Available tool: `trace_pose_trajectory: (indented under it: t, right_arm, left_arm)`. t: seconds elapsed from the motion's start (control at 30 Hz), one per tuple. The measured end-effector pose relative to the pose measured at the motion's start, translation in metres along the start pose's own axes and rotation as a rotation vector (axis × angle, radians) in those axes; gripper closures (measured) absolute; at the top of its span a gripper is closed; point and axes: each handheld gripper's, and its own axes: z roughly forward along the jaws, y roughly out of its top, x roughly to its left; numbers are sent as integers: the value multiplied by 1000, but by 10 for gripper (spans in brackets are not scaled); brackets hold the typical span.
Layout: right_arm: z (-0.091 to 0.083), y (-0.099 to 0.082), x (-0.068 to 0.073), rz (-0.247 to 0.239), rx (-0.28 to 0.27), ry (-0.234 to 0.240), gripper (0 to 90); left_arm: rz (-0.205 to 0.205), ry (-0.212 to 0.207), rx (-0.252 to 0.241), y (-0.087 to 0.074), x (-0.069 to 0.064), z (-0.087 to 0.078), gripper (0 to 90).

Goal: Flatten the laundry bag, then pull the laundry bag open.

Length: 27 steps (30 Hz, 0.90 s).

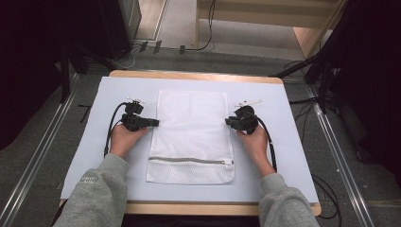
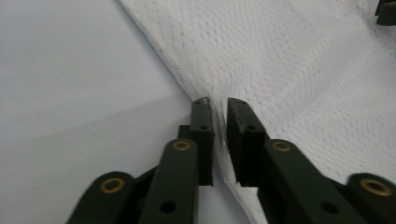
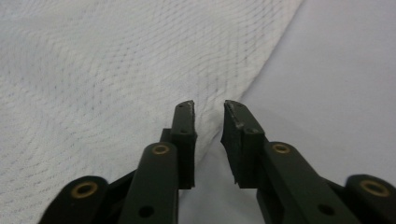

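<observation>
On the left, the left gripper [image 1: 152,122] is sitting at the left edge of the white mesh bag [image 1: 191,135], jaws slightly parted with the hem between them and not pinched. The bag is lying flat mid-worktop [image 1: 272,170], zipper [image 1: 189,160] nearest the person. On the right, the right gripper [image 1: 229,121] is mirroring it, jaws parted astride the right edge, probably for an even two-sided hold, with bare worktop lying free all around.

Grey sweatshirt sleeves with ribbed cuffs cover both forearms. The left gripper [image 1: 152,122] and right gripper [image 1: 229,121] are black, each trailing a black cable, with flat jaws pinned by brass-ringed rivets.
</observation>
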Motion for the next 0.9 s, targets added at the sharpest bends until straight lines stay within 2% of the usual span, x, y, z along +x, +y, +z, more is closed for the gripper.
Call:
trace_pose_trajectory:
  t: [0.17,0.37,0.47,0.67,0.9]
  right_arm:
    - [-12,-1,-5,23,-27,31,713]
    - [-33,-6,-2,20,-48,79,690]
    - [-42,-10,3,11,-65,102,681]
    - [-55,-20,15,-40,-58,119,651]
    - [-68,-33,25,-57,-63,153,635]
  left_arm:
    - [13,-34,-14,1,-6,-9,648]
    - [50,-67,-44,-1,-18,-25,578]
    - [53,-75,-52,-2,-24,-29,540]
    - [81,-87,-56,-7,-36,-36,488]
    - [116,-107,-50,-17,-56,-43,466]
